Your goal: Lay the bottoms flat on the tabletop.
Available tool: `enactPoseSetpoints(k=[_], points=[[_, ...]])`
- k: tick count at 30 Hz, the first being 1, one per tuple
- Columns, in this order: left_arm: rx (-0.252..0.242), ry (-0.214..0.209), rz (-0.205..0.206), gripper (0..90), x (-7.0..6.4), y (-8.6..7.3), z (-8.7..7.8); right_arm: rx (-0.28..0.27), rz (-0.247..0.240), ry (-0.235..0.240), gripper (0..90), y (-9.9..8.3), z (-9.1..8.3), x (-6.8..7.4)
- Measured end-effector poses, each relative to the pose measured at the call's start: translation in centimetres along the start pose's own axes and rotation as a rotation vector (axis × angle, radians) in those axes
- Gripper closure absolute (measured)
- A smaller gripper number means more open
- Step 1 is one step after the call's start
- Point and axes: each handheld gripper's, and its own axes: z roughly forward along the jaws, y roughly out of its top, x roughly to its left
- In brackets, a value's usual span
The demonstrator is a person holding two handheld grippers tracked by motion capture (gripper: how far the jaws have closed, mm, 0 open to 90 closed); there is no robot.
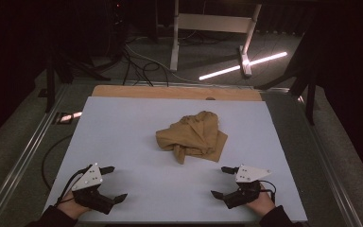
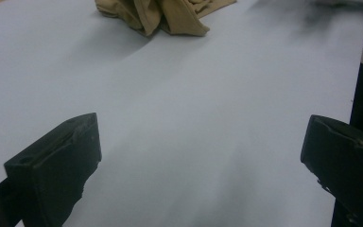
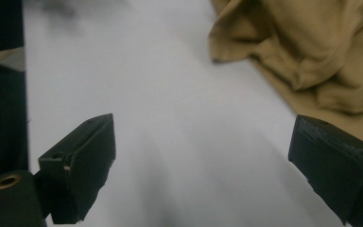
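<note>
On pale grey tabletop (image 1: 123, 132): crumpled tan cloth (image 1: 194, 136) lay mid-table. Left gripper (image 1: 114, 183), right gripper (image 1: 223, 181) both spread wide, empty, near front edge. Dark room, floor cables (image 1: 142, 66) beyond.

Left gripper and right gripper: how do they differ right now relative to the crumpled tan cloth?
The right gripper sits nearer the crumpled tan cloth, which looms large in the right gripper view; the left gripper is farther off, its view showing the cloth small at the top. The left gripper lies at the white table sheet's near-left, the right gripper at its near-right. Both are open, empty, and apart from the cloth.
</note>
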Motion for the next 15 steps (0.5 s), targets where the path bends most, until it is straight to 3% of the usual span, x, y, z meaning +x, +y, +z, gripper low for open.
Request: enactPoseSetpoints(k=[3,7,10,15], points=[[0.005,-0.028,-0.005,0.3,0.01,-0.24,0.19,-0.039,0.002,-0.019,8.6,-0.04,-0.29,-0.18],[0.013,-0.047,-0.010,0.3,0.01,-0.37,0.46,-0.012,-0.002,-0.017,8.7,-0.17,-0.15,-0.27],[0.038,-0.061,0.008,0.3,-0.16,-0.36,0.77,0.000,-0.011,-0.013,8.7,0.07,0.05,-0.09],[0.037,-0.092,0.022,0.3,-0.53,0.23,0.82,0.001,-0.001,0.023,8.8,0.53,-0.32,0.05]])
